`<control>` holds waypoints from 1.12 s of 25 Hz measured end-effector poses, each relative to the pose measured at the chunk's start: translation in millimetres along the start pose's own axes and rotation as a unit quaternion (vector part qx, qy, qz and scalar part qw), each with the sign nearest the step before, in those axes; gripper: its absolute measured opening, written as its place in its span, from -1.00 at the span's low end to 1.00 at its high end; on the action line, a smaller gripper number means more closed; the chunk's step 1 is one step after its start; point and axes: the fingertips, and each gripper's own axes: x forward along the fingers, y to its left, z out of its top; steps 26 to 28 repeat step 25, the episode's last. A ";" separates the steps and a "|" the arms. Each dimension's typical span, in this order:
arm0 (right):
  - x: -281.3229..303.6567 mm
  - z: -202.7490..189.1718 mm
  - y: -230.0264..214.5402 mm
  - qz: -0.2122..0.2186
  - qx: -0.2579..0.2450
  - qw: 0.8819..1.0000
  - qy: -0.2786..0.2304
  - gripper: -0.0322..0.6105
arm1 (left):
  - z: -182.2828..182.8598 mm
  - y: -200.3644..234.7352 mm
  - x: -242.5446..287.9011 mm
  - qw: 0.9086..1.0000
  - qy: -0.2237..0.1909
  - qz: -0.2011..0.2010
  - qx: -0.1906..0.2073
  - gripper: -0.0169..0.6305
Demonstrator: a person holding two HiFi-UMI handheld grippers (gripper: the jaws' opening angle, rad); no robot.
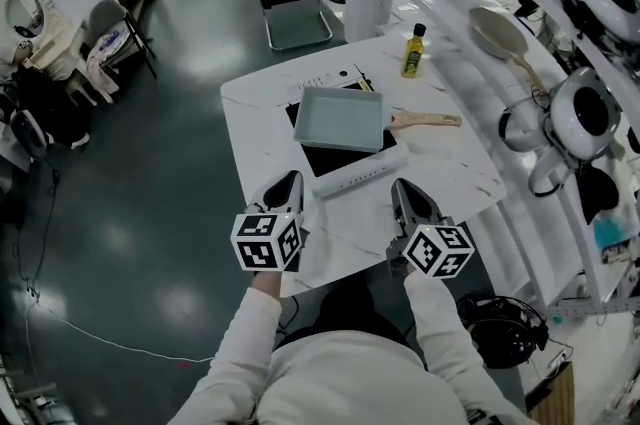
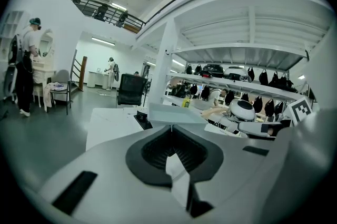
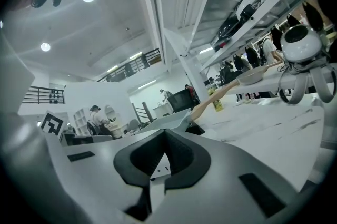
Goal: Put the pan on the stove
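Two grippers, left gripper (image 1: 289, 180) and right gripper (image 1: 405, 186), fingers clenched shut on nothing. Square pan (image 1: 340, 118) sits on stove (image 1: 356, 181) on the tabletop (image 1: 265, 103), ahead of both fingers, well apart. Looks rigid, fairly light, slick-walled; wooden handle (image 1: 427, 121), ahead of right fingers, is the place to grab.

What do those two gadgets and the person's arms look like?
The left gripper and right gripper are pale grey, tapering to a point, with black ridged lining inside the jaws. Each carries a cube of black-and-white square markers. The arms are in long white sleeves.
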 end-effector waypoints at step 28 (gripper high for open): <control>-23.2 -14.1 22.4 -0.028 -0.021 0.999 0.003 -0.82 | -11.9 -4.2 -30.8 1.000 -0.001 -0.012 -0.004 -0.87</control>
